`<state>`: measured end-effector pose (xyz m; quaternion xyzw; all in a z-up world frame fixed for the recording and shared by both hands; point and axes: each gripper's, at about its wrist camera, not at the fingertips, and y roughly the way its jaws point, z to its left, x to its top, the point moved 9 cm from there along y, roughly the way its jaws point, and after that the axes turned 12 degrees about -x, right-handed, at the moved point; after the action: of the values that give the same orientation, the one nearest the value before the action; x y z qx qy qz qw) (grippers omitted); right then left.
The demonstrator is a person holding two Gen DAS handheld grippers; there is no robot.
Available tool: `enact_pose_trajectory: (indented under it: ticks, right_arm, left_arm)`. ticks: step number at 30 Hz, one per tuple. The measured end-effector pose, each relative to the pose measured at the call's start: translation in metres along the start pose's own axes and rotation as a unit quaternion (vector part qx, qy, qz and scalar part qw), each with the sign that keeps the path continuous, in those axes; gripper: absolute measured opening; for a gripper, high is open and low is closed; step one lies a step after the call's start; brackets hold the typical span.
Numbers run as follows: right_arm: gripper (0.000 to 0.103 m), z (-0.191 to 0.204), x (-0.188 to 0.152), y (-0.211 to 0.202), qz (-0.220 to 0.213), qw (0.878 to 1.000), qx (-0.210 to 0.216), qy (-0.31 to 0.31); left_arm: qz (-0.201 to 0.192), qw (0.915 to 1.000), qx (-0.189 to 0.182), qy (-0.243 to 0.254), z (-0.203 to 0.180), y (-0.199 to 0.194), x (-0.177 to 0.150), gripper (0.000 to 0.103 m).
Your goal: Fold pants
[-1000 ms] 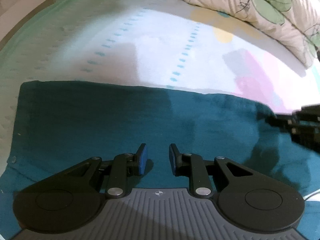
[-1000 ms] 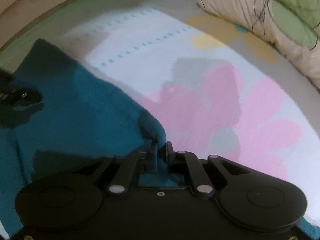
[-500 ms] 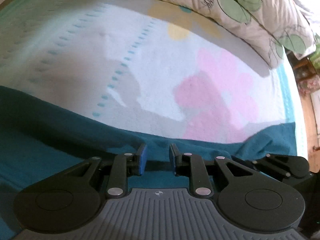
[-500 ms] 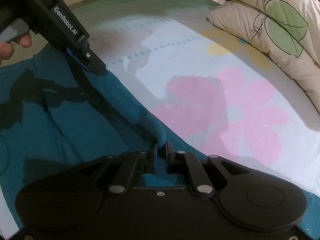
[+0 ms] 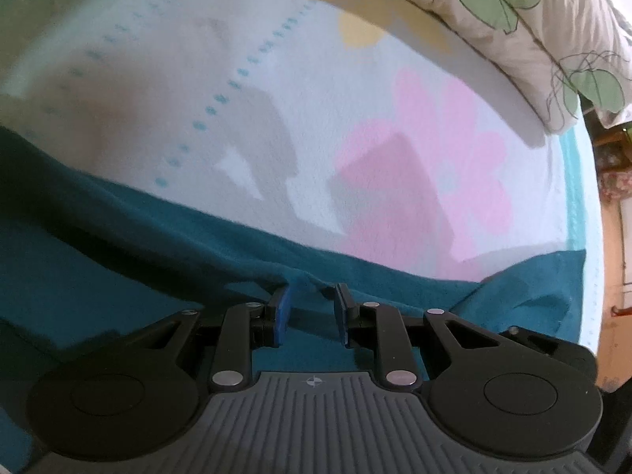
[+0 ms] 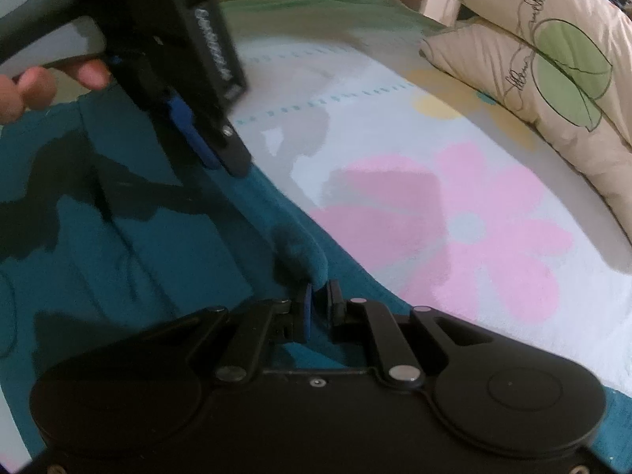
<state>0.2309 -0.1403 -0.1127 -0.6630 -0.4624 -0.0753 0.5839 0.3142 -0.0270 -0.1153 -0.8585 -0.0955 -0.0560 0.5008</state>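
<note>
Pants [image 6: 98, 237] on bed – right gripper [image 6: 319, 300] clamped on raised edge; left gripper [image 5: 310, 308] tilted down, pinching same edge.

The left hand-held gripper [image 5: 310, 314] has matte black linkage arms with silver round pivot screws, two large round black discs at its base, blue pads on its finger tips, and a grey ribbed plate with a small white cross mark between the discs. The right hand-held gripper [image 6: 319, 306] is alike but with a plain black plate and small screws. The person's bare fingers [image 6: 37, 83] curl round the left gripper's grey handle; white lettering runs along its black body.
</note>
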Motion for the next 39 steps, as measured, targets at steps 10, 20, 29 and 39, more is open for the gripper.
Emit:
enact_pose_trajectory:
  ticks: [10,20,29,39]
  right_arm:
    - [0.013,0.015,-0.005,-0.007,-0.016,0.999,-0.009,-0.043]
    - [0.013,0.013,-0.003,-0.022,-0.043,0.998,-0.031,-0.023]
    - [0.013,0.017,-0.006,-0.043,-0.058,0.998,-0.029,-0.002]
    - [0.013,0.044,-0.013,-0.085,-0.066,0.998,-0.011,-0.011]
  left_arm:
    - [-0.007,0.9999,0.011,-0.003,-0.009,0.015,-0.002,0.023]
    - [-0.003,0.9996,0.007,-0.028,0.005,0.017,-0.019,0.023]
    - [-0.036,0.9994,0.0,0.004,-0.003,-0.018,-0.035,0.023]
    - [-0.022,0.9987,-0.029,0.035,0.0,-0.045,-0.071,0.023]
